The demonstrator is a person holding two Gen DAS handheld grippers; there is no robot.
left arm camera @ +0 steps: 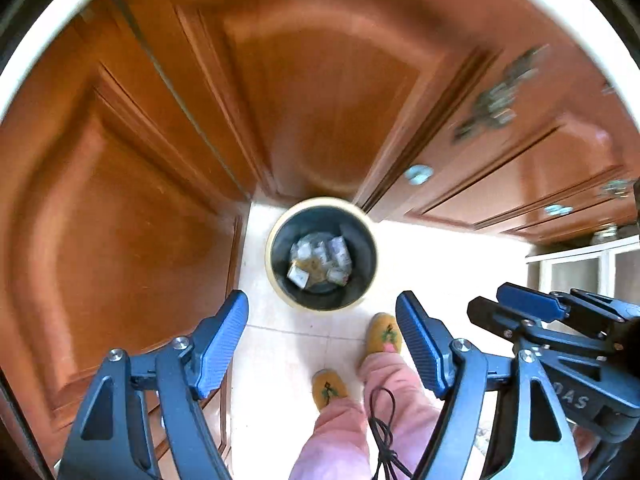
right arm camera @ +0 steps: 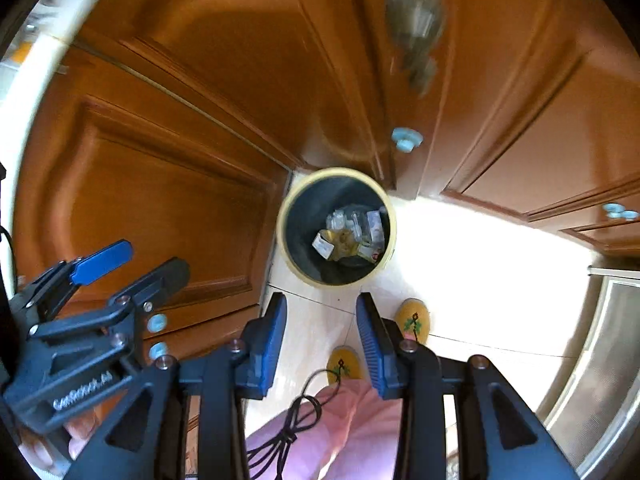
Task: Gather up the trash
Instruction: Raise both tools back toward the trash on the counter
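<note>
A round trash bin (left arm camera: 269, 256) (right arm camera: 282, 220) with a cream rim and a dark liner stands on the floor in the corner of the cabinets. Crumpled wrappers and small packets (left arm camera: 320, 258) (right arm camera: 352, 236) lie at its bottom. My left gripper (left arm camera: 320, 300) (right arm camera: 148, 260) hangs high above the bin, pointing down. Its blue pads are wide apart with nothing between them. My right gripper (right arm camera: 321, 300) (left arm camera: 500, 304) hovers beside it, also open and empty, its jaws set narrower.
Brown wooden cabinet doors (left arm camera: 320, 100) with pale blue knobs (right arm camera: 406, 140) close in the bin at the back and left. A person's yellow slippers (left arm camera: 384, 334) and pink trousers (left arm camera: 400, 400) stand on the pale tiles below me. A black cord (right arm camera: 296, 420) dangles. A steel appliance (right arm camera: 600, 360) is at right.
</note>
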